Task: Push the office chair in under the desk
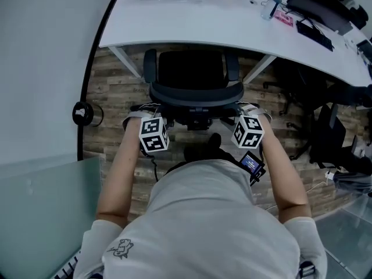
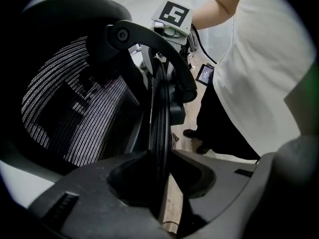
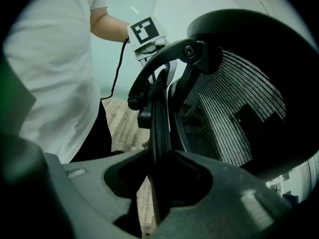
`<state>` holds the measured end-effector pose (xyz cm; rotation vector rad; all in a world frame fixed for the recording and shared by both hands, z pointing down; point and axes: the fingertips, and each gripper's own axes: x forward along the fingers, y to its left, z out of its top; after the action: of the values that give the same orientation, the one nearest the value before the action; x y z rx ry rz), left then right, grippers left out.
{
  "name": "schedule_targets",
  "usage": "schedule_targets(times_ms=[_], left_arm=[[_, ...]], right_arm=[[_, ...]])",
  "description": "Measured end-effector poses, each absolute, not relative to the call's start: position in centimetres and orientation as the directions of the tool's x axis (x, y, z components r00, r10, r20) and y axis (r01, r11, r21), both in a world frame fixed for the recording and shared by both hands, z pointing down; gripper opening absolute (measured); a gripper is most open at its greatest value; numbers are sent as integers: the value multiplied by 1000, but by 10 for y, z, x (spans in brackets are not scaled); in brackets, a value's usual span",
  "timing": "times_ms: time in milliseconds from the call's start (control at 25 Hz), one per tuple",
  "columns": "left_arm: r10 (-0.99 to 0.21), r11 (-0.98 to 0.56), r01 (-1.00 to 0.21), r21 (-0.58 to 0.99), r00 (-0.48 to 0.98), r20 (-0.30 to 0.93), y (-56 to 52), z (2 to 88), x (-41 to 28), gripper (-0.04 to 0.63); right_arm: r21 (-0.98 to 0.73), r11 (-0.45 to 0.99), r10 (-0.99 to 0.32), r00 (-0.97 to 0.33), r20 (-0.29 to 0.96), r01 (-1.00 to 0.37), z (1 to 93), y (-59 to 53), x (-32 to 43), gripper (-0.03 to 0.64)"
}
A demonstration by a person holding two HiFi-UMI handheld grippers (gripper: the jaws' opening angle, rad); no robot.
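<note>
A black office chair (image 1: pixel 195 77) stands at the upper centre of the head view, its padded seat half under the curved edge of a smooth white desk (image 1: pixel 192 25), its base on grey-brown wood-plank flooring (image 1: pixel 116 92); the backrest (image 2: pixel 75 113) is fine ribbed mesh stretched in a thin, hard, curved frame. A person in a white T-shirt (image 1: pixel 197 225) stands directly behind it, both bare forearms reaching forward and slightly inward, one to each upper corner of the backrest. The left gripper (image 1: pixel 152 110), in matt grey moulded plastic with a black-and-white marker cube (image 1: pixel 154 135) on top, has its jaws part-way closed on the frame's narrow edge, which runs straight up between the two pads with both against it; the right gripper (image 1: pixel 241 108), with its own marker cube (image 1: pixel 248 131), mirrors that at the opposite corner, its jaws likewise drawn in to a narrow gap with the frame's edge held between them and apparently in contact on both sides. A pale frosted glass panel (image 1: pixel 46 214) fills the lower left of the head view; a second dark chair (image 1: pixel 325 132) sits in shadow at the right edge.
</note>
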<state>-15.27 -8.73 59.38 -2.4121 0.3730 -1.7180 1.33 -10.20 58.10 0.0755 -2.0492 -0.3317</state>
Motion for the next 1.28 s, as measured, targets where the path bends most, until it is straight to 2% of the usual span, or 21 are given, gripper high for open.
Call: schedule_targets(times_ms=[760, 1280], left_arm=[[-252, -967, -50, -250, 329, 910, -176, 595, -120, 110], [-252, -968, -69, -243, 322, 913, -265, 597, -92, 109]], right_arm=[[248, 967, -190, -483, 855, 60, 584, -181, 46, 120], [262, 960, -191, -466, 864, 93, 587, -273, 74, 115]])
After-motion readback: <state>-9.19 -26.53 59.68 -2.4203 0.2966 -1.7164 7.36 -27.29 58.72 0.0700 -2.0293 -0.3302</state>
